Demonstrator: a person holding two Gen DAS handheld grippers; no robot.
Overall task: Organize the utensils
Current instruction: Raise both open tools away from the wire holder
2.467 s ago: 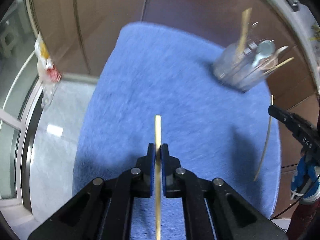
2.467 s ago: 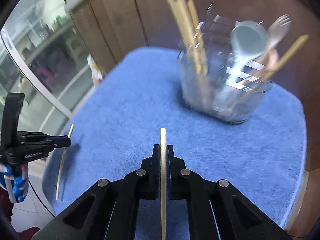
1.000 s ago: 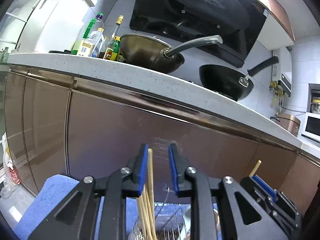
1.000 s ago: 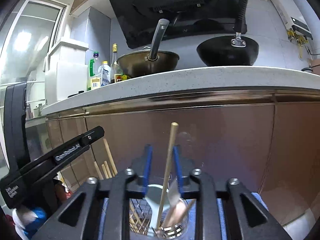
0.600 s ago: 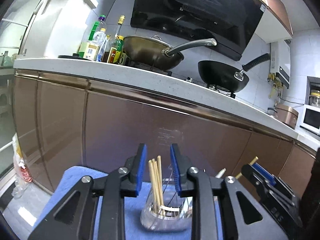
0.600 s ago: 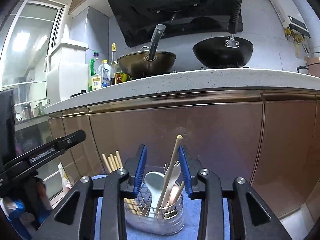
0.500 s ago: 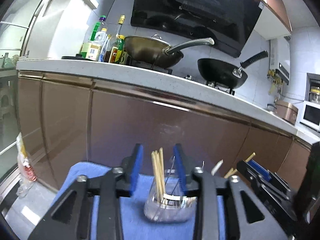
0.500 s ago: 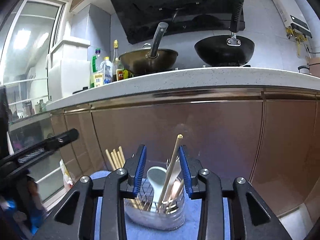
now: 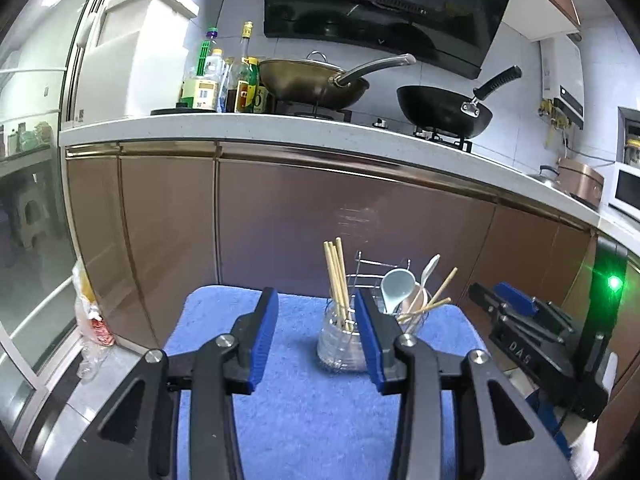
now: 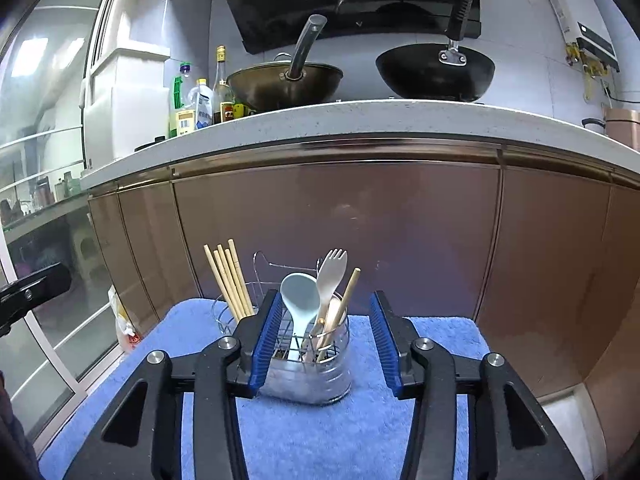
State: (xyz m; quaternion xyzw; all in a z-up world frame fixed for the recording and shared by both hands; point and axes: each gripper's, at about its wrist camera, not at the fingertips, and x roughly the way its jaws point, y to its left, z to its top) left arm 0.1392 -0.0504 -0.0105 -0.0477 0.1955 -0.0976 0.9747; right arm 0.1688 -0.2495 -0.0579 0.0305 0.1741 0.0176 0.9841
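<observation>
A clear utensil holder (image 9: pixel 344 344) (image 10: pixel 308 376) stands on the blue mat (image 9: pixel 304 420) (image 10: pixel 320 440). A bundle of wooden chopsticks (image 9: pixel 336 276) (image 10: pixel 230 280) stands in its left part. A pale blue spoon (image 10: pixel 300 296), a pale fork (image 10: pixel 332 272) and another chopstick (image 10: pixel 348 296) stand in its right part. My left gripper (image 9: pixel 315 296) is open and empty, short of the holder. The jaws of my right gripper (image 10: pixel 326 298) are opening with nothing held; the holder shows beyond them. The right gripper (image 9: pixel 492 296) also appears at the right of the left wrist view.
Brown cabinet fronts (image 10: pixel 360 232) rise right behind the mat, under a white counter (image 9: pixel 320 128) with two woks and bottles. A plastic bag (image 9: pixel 92 320) lies on the floor to the left, by a glass door (image 10: pixel 48 320).
Both grippers let go of their chopsticks into the holder, widened their jaws and drew back, so the holder now sits farther off and lower in both views.
</observation>
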